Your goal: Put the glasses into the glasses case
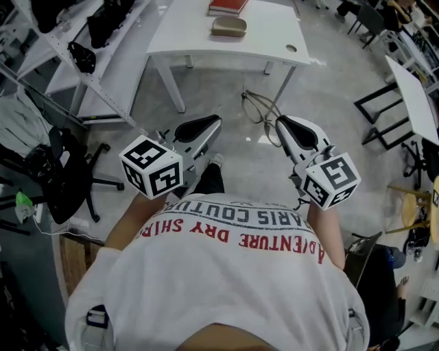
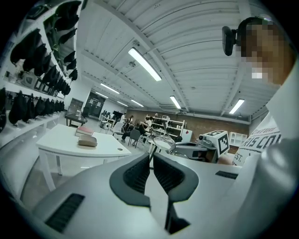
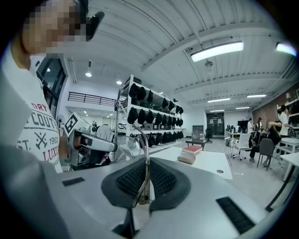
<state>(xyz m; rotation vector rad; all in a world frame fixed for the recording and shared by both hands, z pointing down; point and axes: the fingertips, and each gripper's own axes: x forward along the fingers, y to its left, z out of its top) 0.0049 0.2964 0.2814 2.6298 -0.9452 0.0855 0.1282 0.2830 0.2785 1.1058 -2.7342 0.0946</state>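
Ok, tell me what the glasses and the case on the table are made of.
Glasses: thin metal wire, apparently, the temple a slim, glinting rod between the jaws of the right gripper; lenses clear, glass or plastic. Glasses case: tan, matte, rounded shell, likely leatherette or fabric over a hard body; too distant to be sure.

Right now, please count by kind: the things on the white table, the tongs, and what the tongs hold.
glasses: 1
glasses case: 1
red book: 1
tongs: 2 (left tongs, right tongs)
Total: 5
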